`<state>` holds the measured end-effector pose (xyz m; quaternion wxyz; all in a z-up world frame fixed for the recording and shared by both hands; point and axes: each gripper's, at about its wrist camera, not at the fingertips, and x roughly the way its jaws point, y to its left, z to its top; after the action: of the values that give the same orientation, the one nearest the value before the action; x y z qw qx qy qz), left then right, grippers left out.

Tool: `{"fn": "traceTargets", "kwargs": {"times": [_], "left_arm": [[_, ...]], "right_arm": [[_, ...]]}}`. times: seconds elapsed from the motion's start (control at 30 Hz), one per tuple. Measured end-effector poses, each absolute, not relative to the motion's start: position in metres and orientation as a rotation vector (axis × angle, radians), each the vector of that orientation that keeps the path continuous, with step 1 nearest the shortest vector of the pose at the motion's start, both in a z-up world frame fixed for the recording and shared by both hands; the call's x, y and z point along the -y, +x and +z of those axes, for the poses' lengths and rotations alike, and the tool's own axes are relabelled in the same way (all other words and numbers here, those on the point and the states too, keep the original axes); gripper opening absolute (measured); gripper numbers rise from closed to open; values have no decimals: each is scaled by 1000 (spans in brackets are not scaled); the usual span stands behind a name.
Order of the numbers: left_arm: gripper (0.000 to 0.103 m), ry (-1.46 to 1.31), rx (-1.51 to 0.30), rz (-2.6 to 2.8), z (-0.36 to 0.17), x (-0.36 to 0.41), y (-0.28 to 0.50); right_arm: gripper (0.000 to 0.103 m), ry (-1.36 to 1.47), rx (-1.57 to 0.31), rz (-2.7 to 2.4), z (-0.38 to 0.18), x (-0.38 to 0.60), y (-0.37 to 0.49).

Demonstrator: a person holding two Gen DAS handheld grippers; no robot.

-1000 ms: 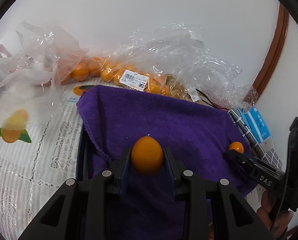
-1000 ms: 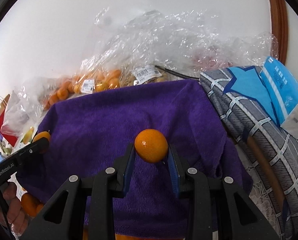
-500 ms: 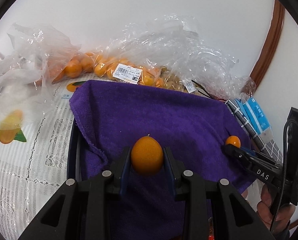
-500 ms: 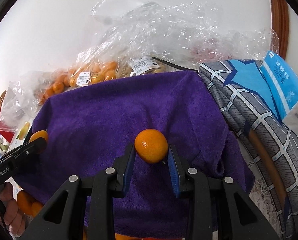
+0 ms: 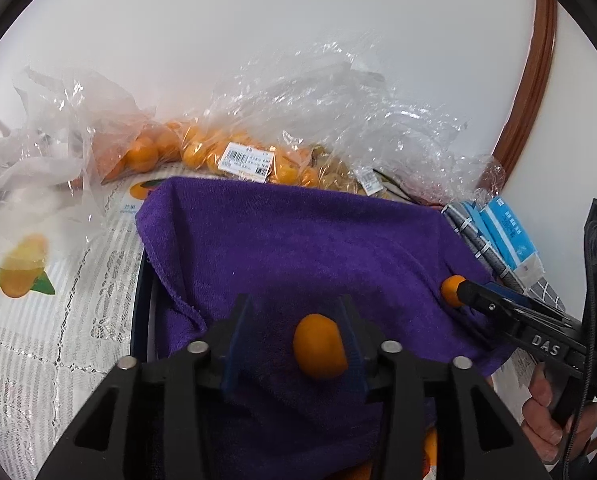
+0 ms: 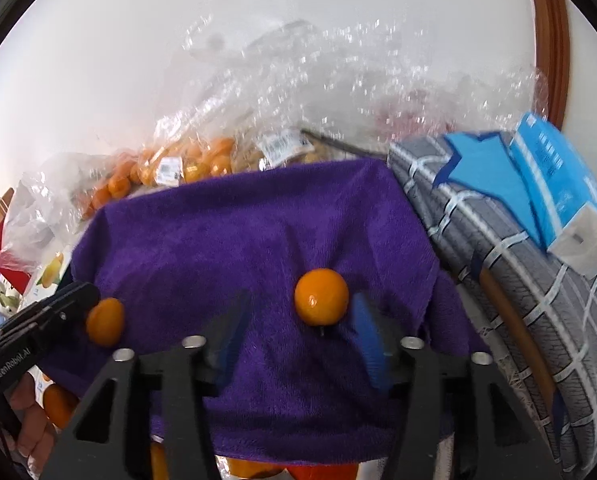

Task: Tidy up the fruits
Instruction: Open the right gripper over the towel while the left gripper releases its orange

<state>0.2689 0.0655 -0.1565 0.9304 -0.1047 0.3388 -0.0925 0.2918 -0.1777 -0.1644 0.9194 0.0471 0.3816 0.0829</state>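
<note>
2 handheld grippers are hovering over a purple towel (image 5: 298, 240) that is draped over a dark tray or bin, of which only the rim (image 5: 138, 300) is showing at the towel's left edge.

In the left wrist view, the left gripper (image 5: 294, 340) is standing with its jaws parted, having just been opening. A small oval orange fruit (image 5: 319, 346), likely a kumquat, is lying between them against the right pad, with a clear gap to the left pad. It appears blurred and loose, no longer pinched.

In the right wrist view, the right gripper (image 6: 298, 328) is also standing wide, its jaws having just been opening and blurred. A round orange citrus (image 6: 321, 297) is sitting between and slightly ahead of the fingertips, touching neither pad, over the towel.

Each view is showing the other gripper at its edge, with a person's hand (image 5: 554, 416) holding the handle.

Behind the towel, against a white wall, clear plastic bags (image 5: 234, 156) of small oranges with price labels are lying heaped. A blue tissue pack (image 6: 558, 188) is resting on a grey checked cloth (image 6: 518, 280) to the right. More orange fruit (image 6: 254, 468) is peeking out below the towel's near edge.
</note>
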Motion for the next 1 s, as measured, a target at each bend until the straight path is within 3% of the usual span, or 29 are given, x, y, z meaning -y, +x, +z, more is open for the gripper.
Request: {"fn": "traceTargets", "kwargs": {"times": [0.17,0.83,1.0], "left_arm": [[50,-237,-620,-197,-147,-68,258],[50,-274,-536,-200,-129,-71,244],[50,-286,-542,-168,-130,-76,246]], "right_arm": [[74,61,-723,141,-153,174,282],[74,45,-695,120,-137,161,265],[69,35,-738,131,-129,156,251]]}}
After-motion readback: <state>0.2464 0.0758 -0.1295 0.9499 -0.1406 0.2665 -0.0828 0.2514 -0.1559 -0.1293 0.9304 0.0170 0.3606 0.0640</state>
